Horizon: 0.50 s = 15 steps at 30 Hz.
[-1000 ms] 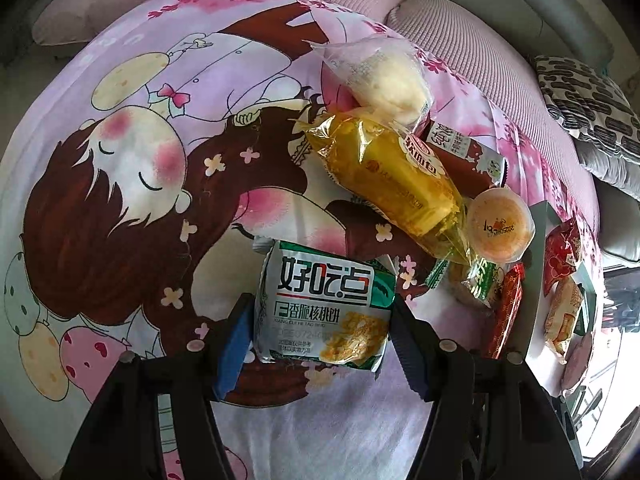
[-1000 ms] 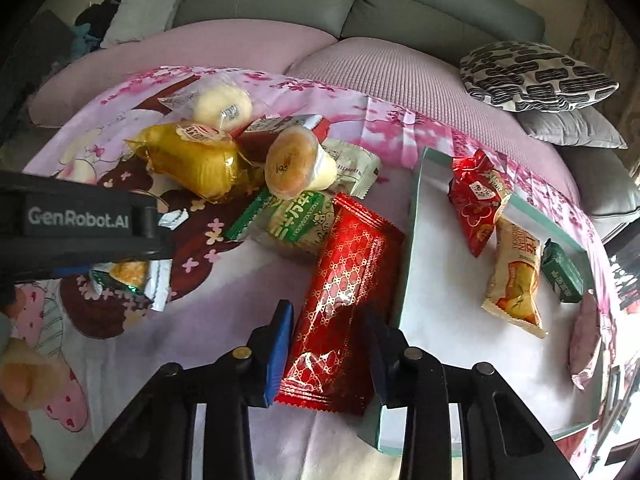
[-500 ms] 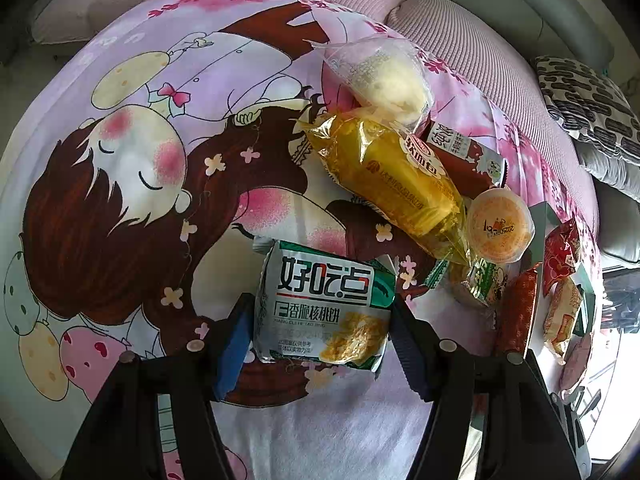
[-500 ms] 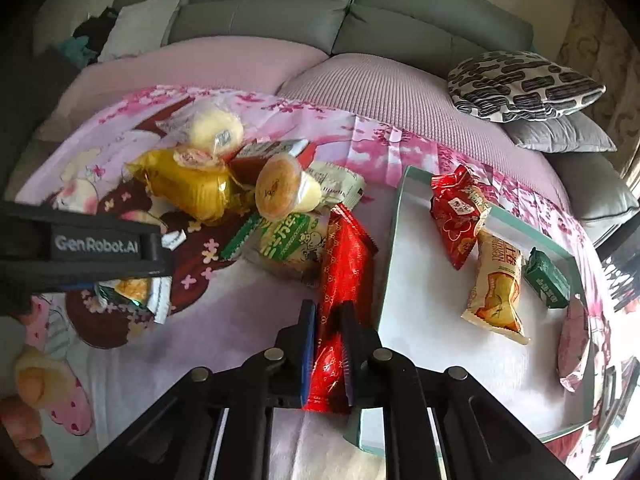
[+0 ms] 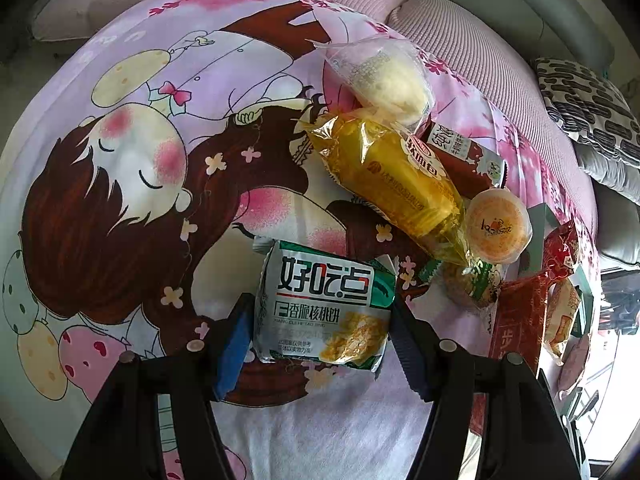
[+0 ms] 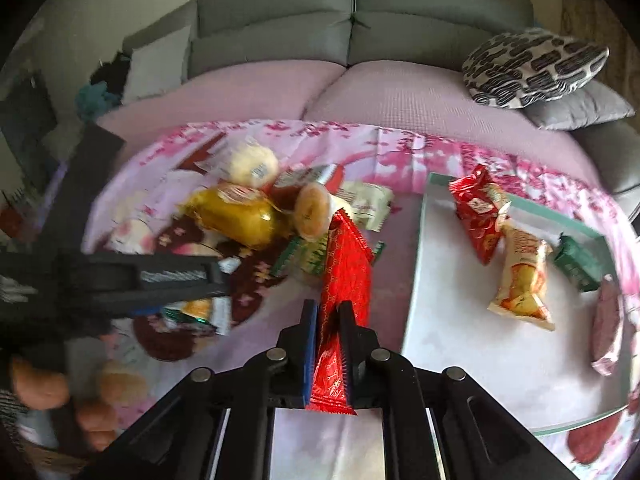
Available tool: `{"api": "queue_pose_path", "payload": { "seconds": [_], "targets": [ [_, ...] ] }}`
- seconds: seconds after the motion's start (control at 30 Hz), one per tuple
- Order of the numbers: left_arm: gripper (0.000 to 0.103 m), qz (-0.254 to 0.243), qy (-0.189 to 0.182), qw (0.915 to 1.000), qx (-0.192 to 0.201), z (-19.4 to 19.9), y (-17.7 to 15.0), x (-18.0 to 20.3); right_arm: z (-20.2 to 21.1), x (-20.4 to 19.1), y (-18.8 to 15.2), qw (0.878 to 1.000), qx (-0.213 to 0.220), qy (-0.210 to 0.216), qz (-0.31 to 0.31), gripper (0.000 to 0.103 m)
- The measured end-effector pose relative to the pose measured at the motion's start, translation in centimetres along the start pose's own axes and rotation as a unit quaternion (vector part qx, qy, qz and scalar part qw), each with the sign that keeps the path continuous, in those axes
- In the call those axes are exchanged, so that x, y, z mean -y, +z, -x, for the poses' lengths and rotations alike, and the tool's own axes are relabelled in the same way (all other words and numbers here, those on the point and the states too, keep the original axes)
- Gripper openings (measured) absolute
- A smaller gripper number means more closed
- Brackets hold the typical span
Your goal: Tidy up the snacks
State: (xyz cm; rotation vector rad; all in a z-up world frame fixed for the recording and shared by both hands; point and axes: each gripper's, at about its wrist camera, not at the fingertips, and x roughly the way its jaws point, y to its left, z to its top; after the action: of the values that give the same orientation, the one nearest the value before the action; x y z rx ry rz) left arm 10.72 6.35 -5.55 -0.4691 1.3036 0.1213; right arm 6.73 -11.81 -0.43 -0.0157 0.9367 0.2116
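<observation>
My left gripper (image 5: 320, 332) is open, with its jaws on either side of a green and white biscuit pack (image 5: 326, 300) that lies on the pink cartoon cloth (image 5: 120, 168). My right gripper (image 6: 329, 332) is shut on a long red snack pack (image 6: 345, 276) and holds it lifted above the cloth, left of a tray (image 6: 416, 264). The red pack also shows in the left wrist view (image 5: 520, 320). A pile of snacks sits beyond: a yellow bread pack (image 5: 396, 184), a white bun (image 5: 384, 80), an orange jelly cup (image 5: 498, 224).
The tray holds a red pack (image 6: 478, 216), an orange-white pack (image 6: 522, 276), a green pack (image 6: 576, 260) and a pink pack (image 6: 608, 328). A grey sofa (image 6: 352, 32) with a patterned cushion (image 6: 532, 64) stands behind. The left gripper's body (image 6: 120, 280) crosses the right wrist view.
My right gripper closed on the red pack and lifted it off the cloth, turning it on edge. My left gripper has stayed open around the biscuit pack.
</observation>
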Motion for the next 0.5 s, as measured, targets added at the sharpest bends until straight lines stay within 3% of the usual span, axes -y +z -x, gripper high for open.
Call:
{"api": "queue_pose_path", "payload": {
  "seconds": [0.17,0.3,0.4,0.5],
  "targets": [
    [0.067,0.0,0.001,1.0,0.0,0.0,0.0,0.0,0.4,0.5,0.1,0.998,0.0,0.058,-0.033,0.011],
    [0.067,0.0,0.001,1.0,0.0,0.0,0.0,0.0,0.7,0.4,0.2,0.997,0.003,0.07,-0.039,0.011],
    [0.067,0.001,0.0,1.0,0.0,0.0,0.0,0.0,1.3,0.7,0.3,0.993,0.008,0.107,-0.055,0.009],
    [0.066,0.001,0.004,1.0,0.001,0.0,-0.1,0.0,1.2,0.5,0.3,0.994,0.009,0.097,-0.05,0.009]
  ]
}}
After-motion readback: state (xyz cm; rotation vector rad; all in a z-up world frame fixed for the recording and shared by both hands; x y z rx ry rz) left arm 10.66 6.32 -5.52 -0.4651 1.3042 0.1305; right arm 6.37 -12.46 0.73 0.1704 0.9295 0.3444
